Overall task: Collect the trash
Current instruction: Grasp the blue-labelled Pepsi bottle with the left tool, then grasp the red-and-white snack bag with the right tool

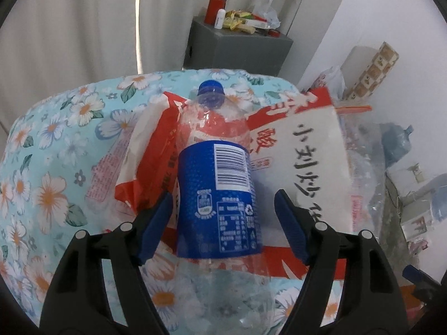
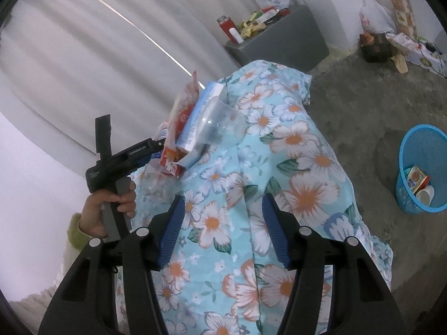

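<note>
Left hand-held gripper (image 1: 222, 224) open around bottle (image 1: 216, 192), no grip yet. Right hand-held gripper (image 2: 223, 230) open, empty. Basket (image 2: 419, 150) part-filled; wrappers (image 1: 301, 150) remain on table (image 1: 56, 167).

One plastic bottle (image 1: 216, 184), two snack bags (image 1: 313, 150), one blue basket (image 2: 421, 167), one clear cup (image 2: 220, 124).

Both grippers held with jaws apart, pressing on nothing.
The left gripper (image 1: 223, 212) tilts steeply down, its blue pads (image 1: 156, 223) either side of a bottle (image 1: 218, 195) without touching it. The right gripper (image 2: 223, 223) stands empty. A hand (image 2: 109, 206) in a green cuff grips the left handle.
</note>
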Available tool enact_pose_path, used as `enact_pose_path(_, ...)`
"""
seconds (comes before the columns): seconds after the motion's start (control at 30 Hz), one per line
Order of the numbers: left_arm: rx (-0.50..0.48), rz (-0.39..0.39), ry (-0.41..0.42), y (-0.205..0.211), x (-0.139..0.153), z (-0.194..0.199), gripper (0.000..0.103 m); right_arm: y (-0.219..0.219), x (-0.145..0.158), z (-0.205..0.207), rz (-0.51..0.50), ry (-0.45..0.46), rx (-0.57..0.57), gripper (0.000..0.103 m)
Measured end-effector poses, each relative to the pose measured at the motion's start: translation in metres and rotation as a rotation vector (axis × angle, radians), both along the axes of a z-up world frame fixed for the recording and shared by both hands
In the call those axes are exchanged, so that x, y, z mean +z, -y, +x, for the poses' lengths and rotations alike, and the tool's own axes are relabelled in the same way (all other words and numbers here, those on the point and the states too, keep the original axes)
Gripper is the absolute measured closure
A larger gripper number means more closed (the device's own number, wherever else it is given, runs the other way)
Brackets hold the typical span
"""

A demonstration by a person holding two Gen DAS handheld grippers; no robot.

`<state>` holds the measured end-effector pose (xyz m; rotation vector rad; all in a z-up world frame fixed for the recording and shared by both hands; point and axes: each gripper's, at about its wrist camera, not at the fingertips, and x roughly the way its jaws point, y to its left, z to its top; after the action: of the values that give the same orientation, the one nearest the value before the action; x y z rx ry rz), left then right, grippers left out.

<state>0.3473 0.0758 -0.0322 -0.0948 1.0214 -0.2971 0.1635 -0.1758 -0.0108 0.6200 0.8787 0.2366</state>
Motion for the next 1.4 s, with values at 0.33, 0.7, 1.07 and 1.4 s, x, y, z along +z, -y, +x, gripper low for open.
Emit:
enact_pose_path(0.33,0.032,0.028,-0.025,0.000,-0.005,0.005,0.047,0.007,0.004,-0.011,0.013,0.017,-0.005,0.046)
enact_pose_path(0.7,0.047,-0.110,0.041,-0.032,0.013,-0.066,0.048,0.008,0.012,-0.020,0.015,0.033,0.007,0.046)
enact_pose_path(1.07,0.167,-0.198,0.113,-0.089,0.023,-0.183,0.048,-0.038,0.041,0.020,0.043,0.084,0.137,0.055)
enact_pose_path(1.4,0.232,-0.190,0.117,-0.125,0.007,-0.219,0.048,-0.089,0.052,0.120,0.049,0.033,0.200,0.059)
